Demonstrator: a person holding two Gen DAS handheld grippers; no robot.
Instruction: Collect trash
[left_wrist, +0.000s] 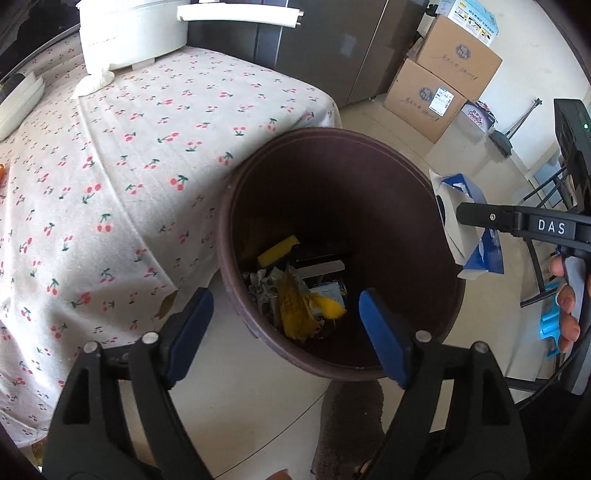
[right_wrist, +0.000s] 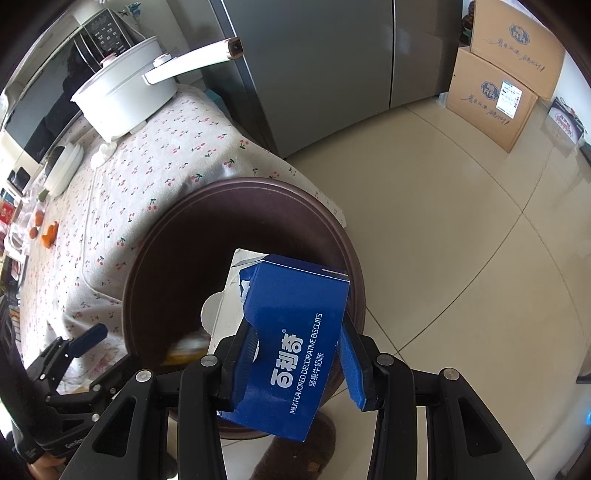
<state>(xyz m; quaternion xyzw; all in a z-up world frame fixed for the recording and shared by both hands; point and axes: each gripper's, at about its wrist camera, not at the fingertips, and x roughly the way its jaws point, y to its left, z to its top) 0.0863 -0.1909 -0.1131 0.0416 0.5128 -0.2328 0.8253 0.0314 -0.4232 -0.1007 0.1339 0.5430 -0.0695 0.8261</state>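
Hovering over the bin's (right_wrist: 155, 266) right rim, the right gripper (right_wrist: 295, 354) is clamping the blue biscuit box (right_wrist: 295, 354), long axis along its fingers; the left gripper (left_wrist: 284, 332) is gaping empty above the bin's opening.

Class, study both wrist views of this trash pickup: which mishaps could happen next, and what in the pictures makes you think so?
1. The blue biscuit box, clamped in the right gripper, hangs near the brown trash bin's rim; released there, it might catch the rim and fall to the floor.
2. Its torn white flap sticks out and could snag.
3. The open left gripper hovers over the bin mouth, so the two grippers might collide.
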